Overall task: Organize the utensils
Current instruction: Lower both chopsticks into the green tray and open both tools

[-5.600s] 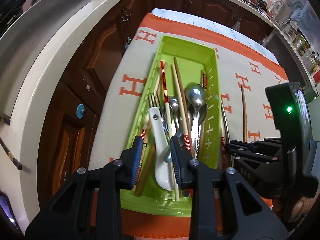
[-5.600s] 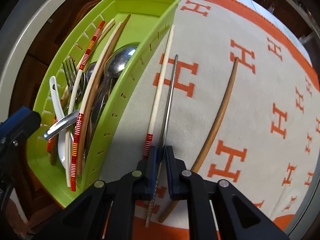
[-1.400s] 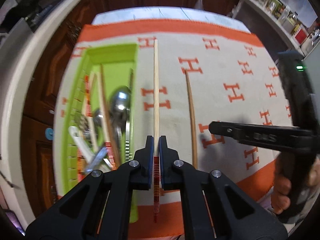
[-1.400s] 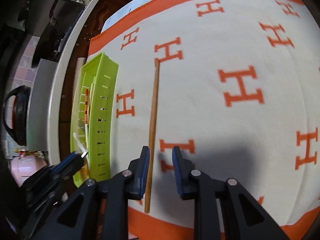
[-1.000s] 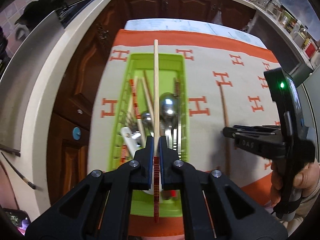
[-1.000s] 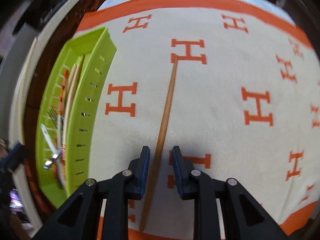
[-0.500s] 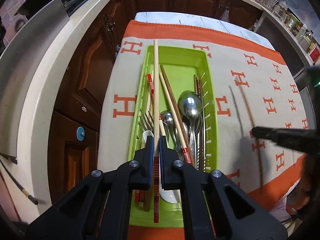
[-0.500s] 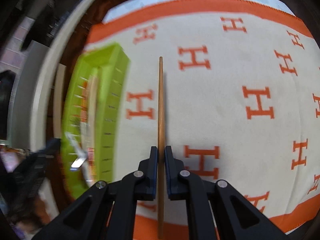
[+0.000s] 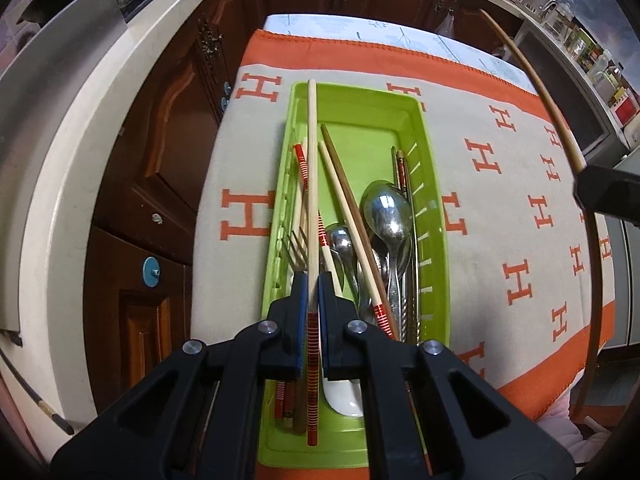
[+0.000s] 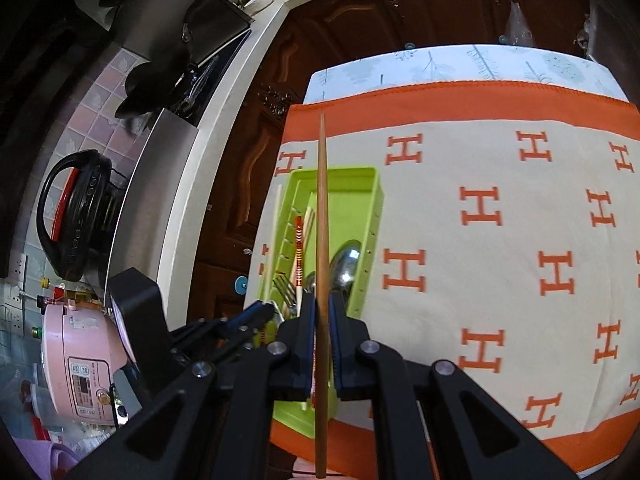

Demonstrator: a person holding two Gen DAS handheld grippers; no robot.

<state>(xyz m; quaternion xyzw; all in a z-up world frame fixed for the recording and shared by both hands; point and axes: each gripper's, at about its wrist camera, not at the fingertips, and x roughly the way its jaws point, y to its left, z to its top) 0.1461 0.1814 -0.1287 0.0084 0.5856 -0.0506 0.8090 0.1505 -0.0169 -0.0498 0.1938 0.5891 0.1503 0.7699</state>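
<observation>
We have a chopstick clamped in each gripper, and both now sit over the green tray [image 9: 434, 216]. The left gripper [image 9: 313, 300] grips a pale chopstick with red bands [image 9: 312, 184] near its banded end; its long axis runs straight away from the fingers, parallel to the tray's length and over the tray's left side, tip reaching the far wall. It looks lifted above the contents, so we judge a short drop is all that remains.

The right gripper [image 10: 321, 320] pinches a brown wooden chopstick [image 10: 321, 200], held higher, its shaft also lined up with the tray; the left one seems nearer to release.

Already lying below are a fork [image 9: 297, 250], steel spoons [image 9: 386, 212], a white ceramic spoon [image 9: 344, 394] and more chopsticks, some crossing diagonally, so ours may land on top of them. The tray rests on an orange-lettered cloth [image 9: 512, 200] covering the counter.
</observation>
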